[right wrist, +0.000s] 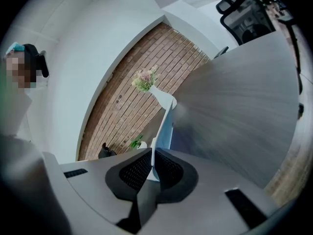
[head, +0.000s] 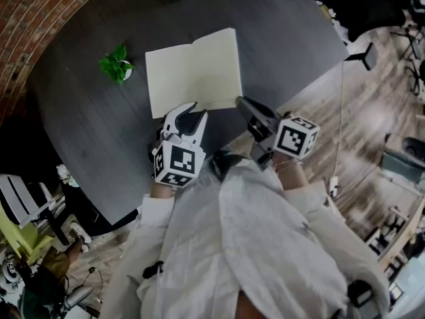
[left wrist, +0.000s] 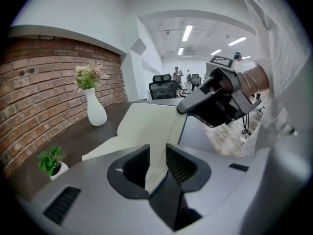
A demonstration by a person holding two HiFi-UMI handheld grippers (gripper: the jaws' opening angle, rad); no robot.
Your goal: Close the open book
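the open book (head: 192, 72) lies flat on the dark round table (head: 285, 38), in the upper middle of the head view. the left gripper (head: 192, 109) sits at the book's lower left edge, its jaws partly apart and closed on the cream pages and blue cover. the right gripper (head: 241, 102) is at the lower right corner, its jaws almost together, pinching a thin edge of the book. a small green plant (head: 117, 64) stands to the book's left.

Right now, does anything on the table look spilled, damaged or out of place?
Nothing stands out. The open book looks undamaged, the plant and vase stand upright, and nothing is spilled on the table.
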